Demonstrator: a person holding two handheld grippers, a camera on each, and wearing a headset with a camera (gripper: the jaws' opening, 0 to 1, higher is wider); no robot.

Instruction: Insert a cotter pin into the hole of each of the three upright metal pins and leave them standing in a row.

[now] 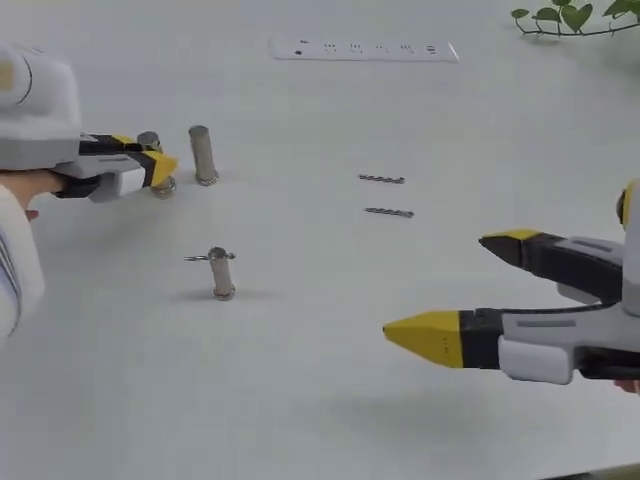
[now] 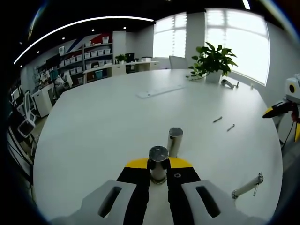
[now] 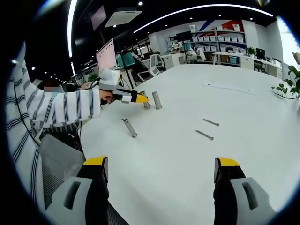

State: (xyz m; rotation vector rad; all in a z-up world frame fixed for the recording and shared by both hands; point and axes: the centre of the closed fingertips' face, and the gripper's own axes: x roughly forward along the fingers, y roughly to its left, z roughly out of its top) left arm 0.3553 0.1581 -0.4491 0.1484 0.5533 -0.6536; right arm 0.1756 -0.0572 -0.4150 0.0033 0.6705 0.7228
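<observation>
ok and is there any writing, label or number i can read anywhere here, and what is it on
No text here can be read.
power strip: small dark marks by the sockets, too small to read.
shelf bins: any labels too blurred to read.
monitor: screen too blurred to read.
metal pin between the fingers of the left gripper: no marking to be seen.

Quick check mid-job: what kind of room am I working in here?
Likely an open-plan office or lab workspace: a large white table, shelving stacked with storage bins along the wall, and a potted plant beside big windows.
</observation>
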